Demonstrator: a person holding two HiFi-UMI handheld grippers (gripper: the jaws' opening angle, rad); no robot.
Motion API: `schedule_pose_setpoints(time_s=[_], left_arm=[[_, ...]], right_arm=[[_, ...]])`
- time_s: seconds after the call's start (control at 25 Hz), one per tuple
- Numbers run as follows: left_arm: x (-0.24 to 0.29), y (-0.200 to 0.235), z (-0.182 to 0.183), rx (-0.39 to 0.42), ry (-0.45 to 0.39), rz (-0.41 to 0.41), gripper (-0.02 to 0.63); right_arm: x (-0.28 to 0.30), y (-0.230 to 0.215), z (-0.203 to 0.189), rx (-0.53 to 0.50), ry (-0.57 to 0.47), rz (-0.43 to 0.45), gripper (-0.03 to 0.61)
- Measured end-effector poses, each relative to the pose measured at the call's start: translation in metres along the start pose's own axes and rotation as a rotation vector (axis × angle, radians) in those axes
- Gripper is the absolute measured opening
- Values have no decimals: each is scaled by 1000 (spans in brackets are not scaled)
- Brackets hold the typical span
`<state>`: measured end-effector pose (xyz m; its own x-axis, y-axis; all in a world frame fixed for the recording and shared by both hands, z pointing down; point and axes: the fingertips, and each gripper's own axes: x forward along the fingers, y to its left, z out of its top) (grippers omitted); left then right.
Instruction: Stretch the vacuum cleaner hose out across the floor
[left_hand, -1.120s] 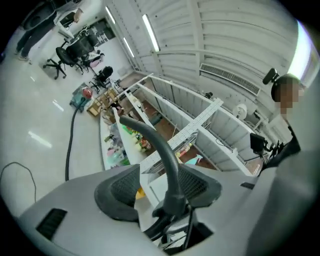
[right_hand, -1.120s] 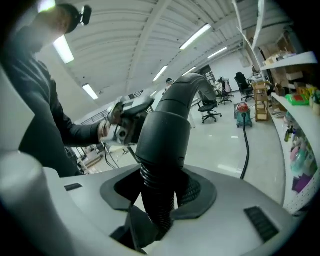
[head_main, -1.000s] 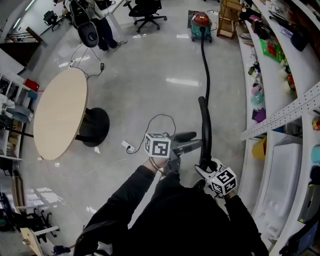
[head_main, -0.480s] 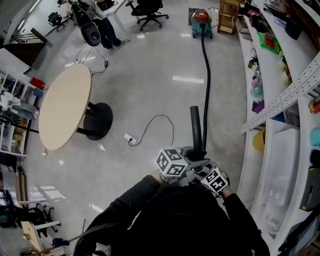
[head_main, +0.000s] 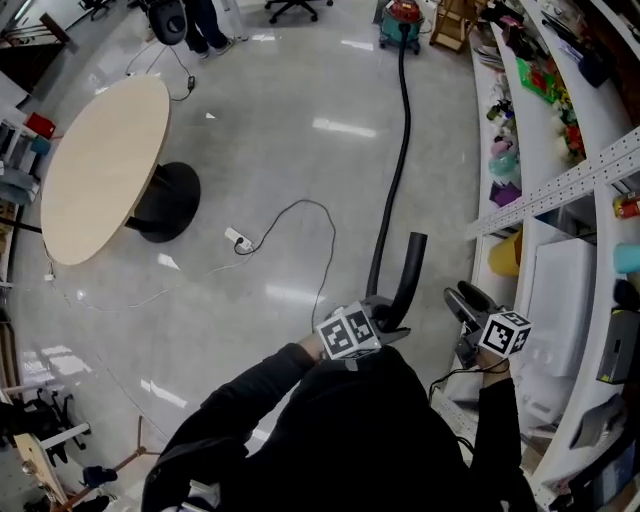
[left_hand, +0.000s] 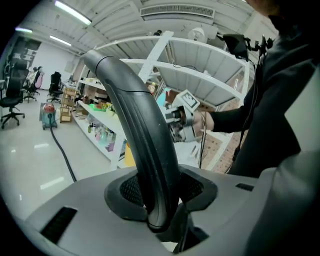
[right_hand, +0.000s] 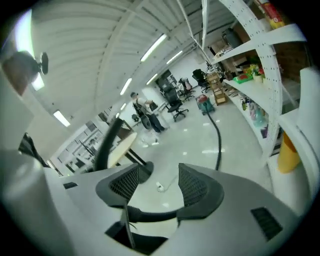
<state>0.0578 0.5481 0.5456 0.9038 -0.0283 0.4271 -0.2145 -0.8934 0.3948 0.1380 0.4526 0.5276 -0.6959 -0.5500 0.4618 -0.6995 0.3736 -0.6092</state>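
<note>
left gripper clamping the black curved end of the hose. its jaws have just been closing, and both pads are pressing on the tube. right gripper hanging off to the right, clear of the hose. its jaws have just been opening and are standing apart with nothing between. hose running from the grip across the shiny floor to the red-and-teal vacuum cleaner at the far end, beside the shelving. round table standing well to the left.

Round wooden table, power strip, cluttered shelves.
</note>
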Motion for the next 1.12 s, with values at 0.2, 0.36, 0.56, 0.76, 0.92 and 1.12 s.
schedule_pose_setpoints(time_s=[0.2, 0.36, 0.56, 0.76, 0.92, 1.12], left_arm=[[-9, -26, -60, 116, 71, -13, 163], [1, -56, -94, 224, 161, -54, 163], [5, -78, -116, 321, 232, -42, 163], [25, -131, -131, 397, 309, -113, 163], [48, -184, -135, 360, 338, -134, 161], [67, -234, -165, 404, 472, -85, 160]], right_arm=[[21, 122, 4, 141, -32, 336, 256], [34, 149, -31, 28, 68, 300, 258], [18, 170, -69, -141, 128, 276, 192], [-19, 192, -103, -144, 110, 335, 180], [-63, 193, -126, -111, 79, 394, 181], [-118, 197, -170, -129, 59, 472, 181]])
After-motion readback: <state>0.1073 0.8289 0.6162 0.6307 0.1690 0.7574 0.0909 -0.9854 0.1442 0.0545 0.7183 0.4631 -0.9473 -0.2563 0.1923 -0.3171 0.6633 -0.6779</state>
